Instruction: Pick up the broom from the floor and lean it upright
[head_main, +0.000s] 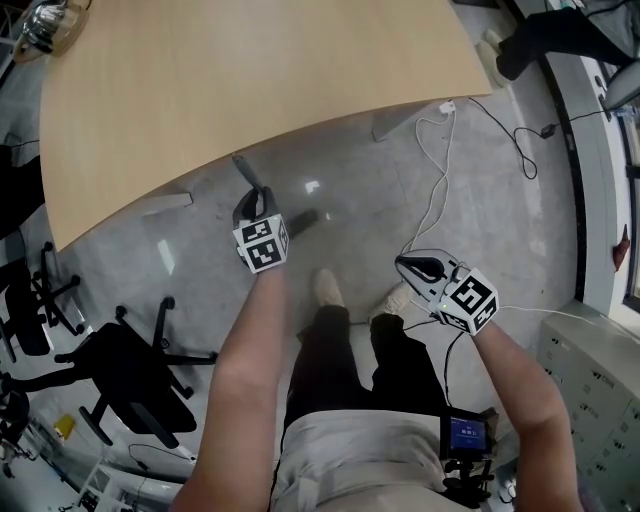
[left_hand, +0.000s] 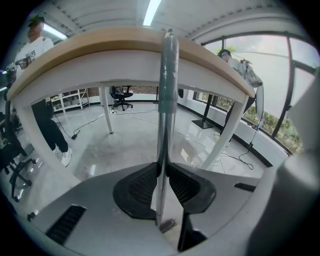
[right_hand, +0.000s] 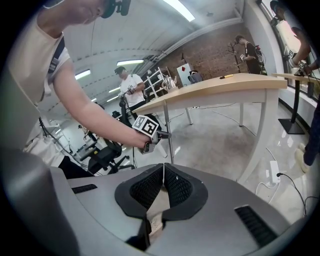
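The broom's handle (left_hand: 167, 100), a shiny metal pole with a grey-green grip at its top, stands nearly upright. Its top rests against the edge of the wooden table (left_hand: 100, 45). My left gripper (left_hand: 162, 175) is shut on the pole, with the black pads pressed on both sides. In the head view the left gripper (head_main: 250, 202) reaches toward the table (head_main: 250, 90), and a short part of the pole (head_main: 248, 172) shows ahead of it. The broom's head is not clearly visible. My right gripper (right_hand: 163, 175) is shut on nothing; it is held low at the right (head_main: 408, 266), apart from the broom.
A black office chair (head_main: 130, 370) stands at the left. White and black cables (head_main: 435, 200) run across the grey floor at the right, near a grey cabinet (head_main: 590, 380). The person's shoes (head_main: 327, 288) are between the grippers. Other people (right_hand: 131, 85) stand farther off.
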